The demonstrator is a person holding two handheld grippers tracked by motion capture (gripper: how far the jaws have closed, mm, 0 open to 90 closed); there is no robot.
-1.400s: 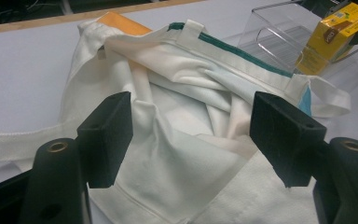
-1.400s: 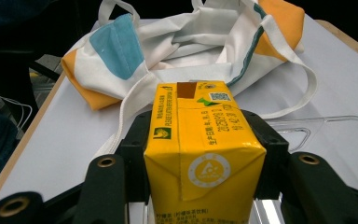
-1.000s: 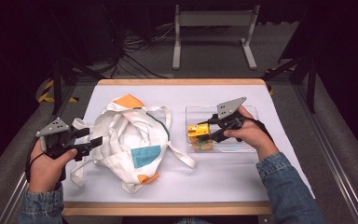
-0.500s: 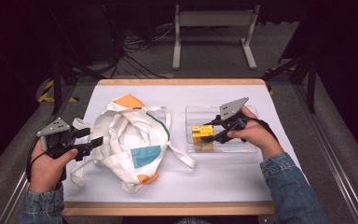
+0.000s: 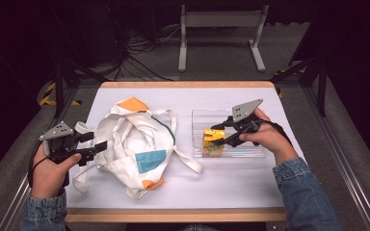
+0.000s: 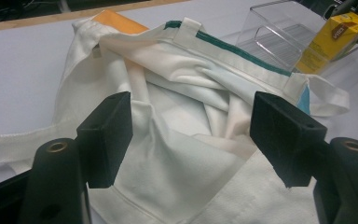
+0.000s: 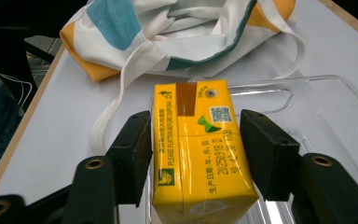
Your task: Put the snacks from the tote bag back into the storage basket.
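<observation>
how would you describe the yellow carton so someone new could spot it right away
Start at the white table and look to its right half, where a clear plastic tray lies beside a crumpled cloth tote bag. The yellow carton sits at the tray's left end, between the right gripper jaws. It is the one small, boxy, bright yellow thing with printed text.

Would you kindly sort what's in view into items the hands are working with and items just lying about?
In use: yellow drink carton, clear plastic tray, tote bag, left gripper, right gripper.
Lying about: white metal stand, floor cables.
</observation>
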